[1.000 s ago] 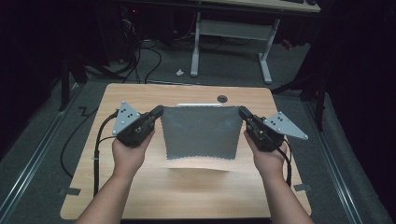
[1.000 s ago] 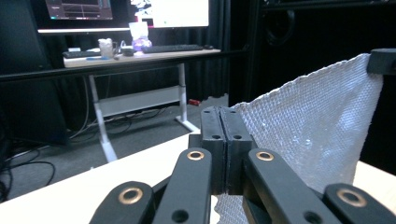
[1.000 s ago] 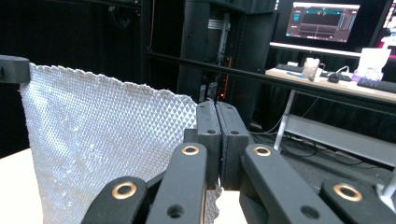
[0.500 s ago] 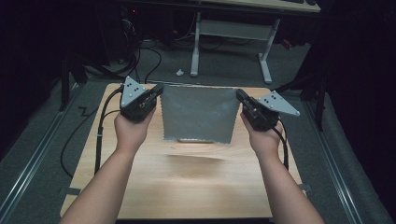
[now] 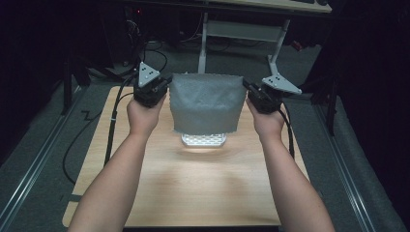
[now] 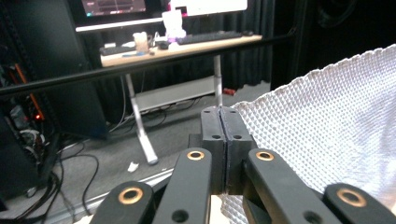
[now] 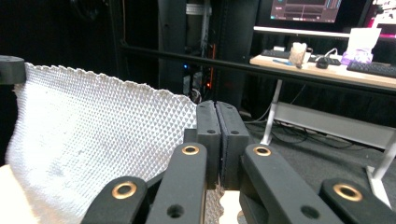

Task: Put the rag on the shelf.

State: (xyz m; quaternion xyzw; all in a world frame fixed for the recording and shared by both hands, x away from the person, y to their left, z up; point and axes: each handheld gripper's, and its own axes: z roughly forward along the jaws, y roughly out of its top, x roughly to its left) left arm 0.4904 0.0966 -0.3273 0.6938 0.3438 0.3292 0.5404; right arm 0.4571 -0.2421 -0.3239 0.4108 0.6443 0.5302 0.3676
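A white waffle-textured cloth (image 5: 205, 104) hangs spread in the air over the far half of the wooden table (image 5: 193, 183). My left gripper (image 5: 164, 89) is shut on its upper left corner and my right gripper (image 5: 246, 89) is shut on its upper right corner. In the left gripper view the cloth (image 6: 327, 130) runs off to the right of the closed left gripper (image 6: 219, 112). In the right gripper view the cloth (image 7: 93, 140) stretches left from the closed right gripper (image 7: 216, 106). The cloth's lower edge hangs just above the table, where a lit strip (image 5: 204, 140) shows beneath it.
A desk frame with white legs (image 5: 203, 43) stands beyond the table on the grey floor. Cables (image 5: 111, 125) trail off the table's left side. A desk with monitors and a keyboard (image 7: 369, 65) lies farther back. Dark curtains close both sides.
Both grippers have lifted the cloth up and away from me. It went from partly lying on the table to hanging free between them.
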